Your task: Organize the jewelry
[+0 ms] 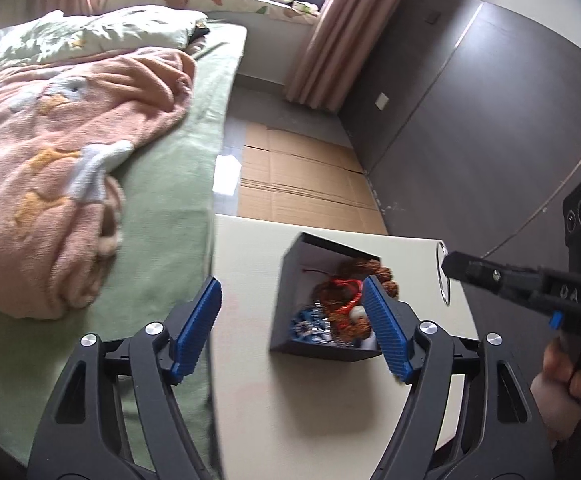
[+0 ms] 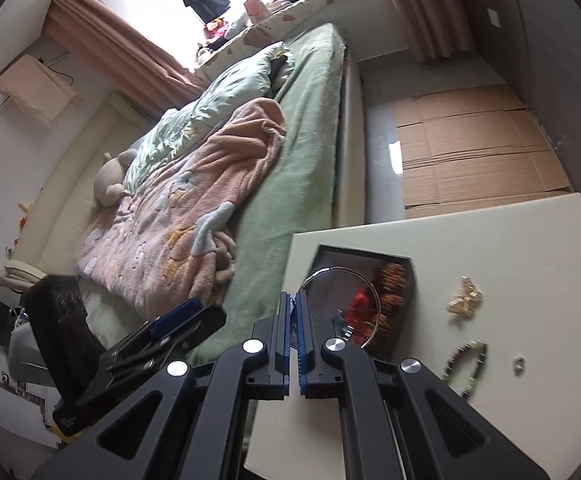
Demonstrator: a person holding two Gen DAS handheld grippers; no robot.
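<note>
Here the right tool [image 2: 293,300] pinches a thin silver bangle [image 2: 342,304] above the open black box [image 1: 290,300] on the desk [image 1: 250,280], seemingly to join the beads inside, while the left tool [image 1: 292,320] gapes wide and empty, nearer.

black box [image 1: 290,292], cream table [image 1: 250,400], green sheet [image 1: 170,240], pink blanket [image 1: 50,180]

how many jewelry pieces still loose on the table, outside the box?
3 in the right wrist view: a gold piece right of the black box, a dark beaded bracelet nearer the camera, a small ring beside it. More may be hidden behind the tongs.
</note>
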